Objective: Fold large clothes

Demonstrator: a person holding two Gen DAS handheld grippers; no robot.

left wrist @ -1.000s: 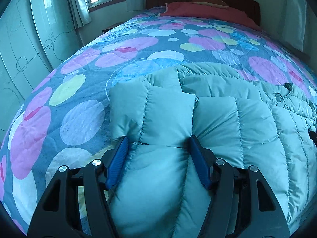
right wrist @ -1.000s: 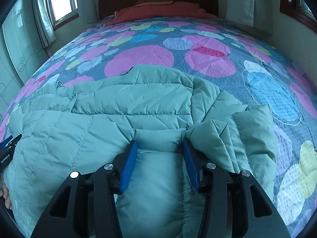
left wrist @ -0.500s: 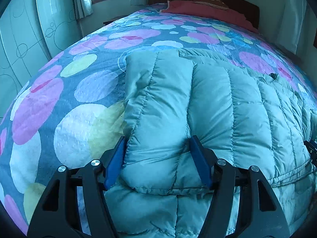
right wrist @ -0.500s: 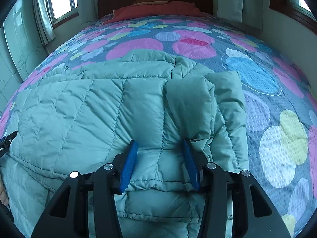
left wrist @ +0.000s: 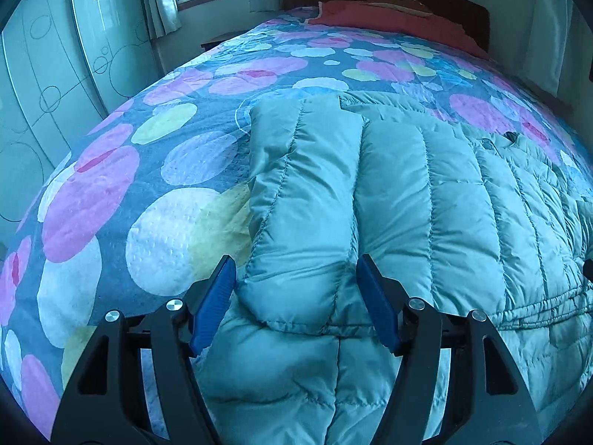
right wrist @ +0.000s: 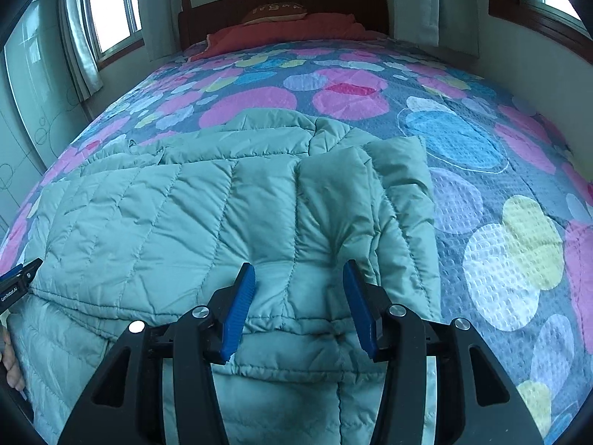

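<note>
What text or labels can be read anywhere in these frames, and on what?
"GenRobot.AI": white print on the side of the left gripper, at the left edge of the right wrist view.
Lettering on the brown pillow by the headboard: blurred, not readable.
Jacket and bedspread: no text seen.

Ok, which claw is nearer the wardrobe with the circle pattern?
Left. The left claw sits at the jacket's edge on the wardrobe side; the right claw, jaws just opening around jacket fabric, is at the far edge.
</note>
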